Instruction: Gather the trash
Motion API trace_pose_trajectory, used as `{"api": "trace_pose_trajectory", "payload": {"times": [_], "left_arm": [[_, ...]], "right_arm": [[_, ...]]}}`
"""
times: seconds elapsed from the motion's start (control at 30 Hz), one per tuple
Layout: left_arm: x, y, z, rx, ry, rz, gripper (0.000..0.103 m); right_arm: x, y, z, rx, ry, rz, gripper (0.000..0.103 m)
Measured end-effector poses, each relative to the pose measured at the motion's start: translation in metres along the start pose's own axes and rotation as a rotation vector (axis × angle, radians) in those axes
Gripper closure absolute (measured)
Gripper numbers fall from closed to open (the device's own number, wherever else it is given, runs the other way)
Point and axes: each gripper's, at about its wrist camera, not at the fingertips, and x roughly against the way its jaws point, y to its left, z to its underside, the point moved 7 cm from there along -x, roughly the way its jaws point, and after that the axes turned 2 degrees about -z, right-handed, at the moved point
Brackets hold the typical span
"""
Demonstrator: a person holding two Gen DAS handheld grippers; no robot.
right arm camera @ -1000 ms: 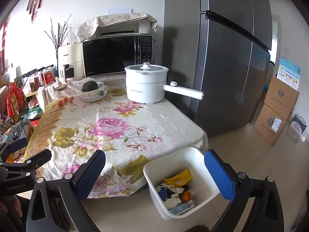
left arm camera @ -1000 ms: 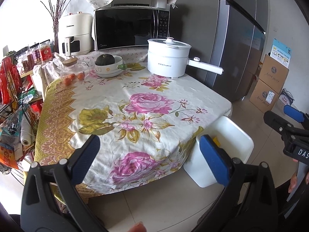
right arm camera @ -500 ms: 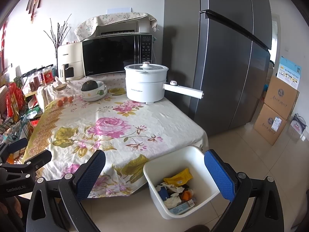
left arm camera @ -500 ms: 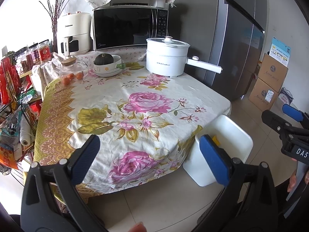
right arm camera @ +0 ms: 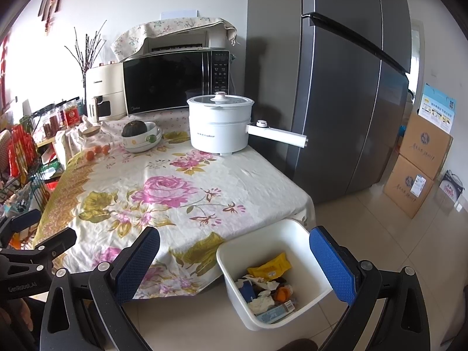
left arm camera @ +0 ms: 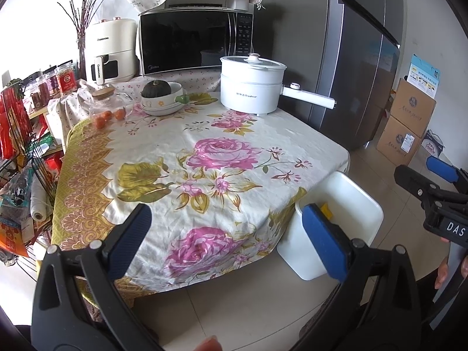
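Both pairs of jaws stand spread wide with nothing between them; the left gripper point(left arm camera: 228, 239) hangs above the near edge of the table point(left arm camera: 181, 158), its blue pads framing the flowered cloth, while the right gripper point(right arm camera: 242, 260) hangs over the table's near corner and the bin point(right arm camera: 318, 286) beside it; the white bin stands on the tiled floor, just beside that corner and partly under the overhanging cloth; in it lies the trash point(right arm camera: 267, 289), a heap of a yellow packet, crumpled white paper, something orange and a small printed box, with only the yellow packet showing from the left wrist view; the middle of the cloth is bare; at the far end of the table stand a white electric pot point(left arm camera: 251, 87) with a long handle, a bowl point(left arm camera: 162, 105) holding a dark green squash, and a glass jar point(left arm camera: 106, 105) with small orange fruits by it; behind them sit a microwave point(left arm camera: 193, 41) under a flowered cover and a cream air fryer point(left arm camera: 112, 49); a grey fridge point(right arm camera: 336, 87) rises to the right, with cardboard boxes point(right arm camera: 418, 169) stacked on the floor beyond it.
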Motion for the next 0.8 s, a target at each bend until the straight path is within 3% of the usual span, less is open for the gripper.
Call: {"api": "trace_pose_trajectory", "payload": {"times": [0.8], "left_arm": [[-0.002, -0.009, -0.005, -0.039, 0.041, 0.033, 0.001]], "right_arm": [[0.001, -0.005, 0.005, -0.016, -0.012, 0.007, 0.000]]}}
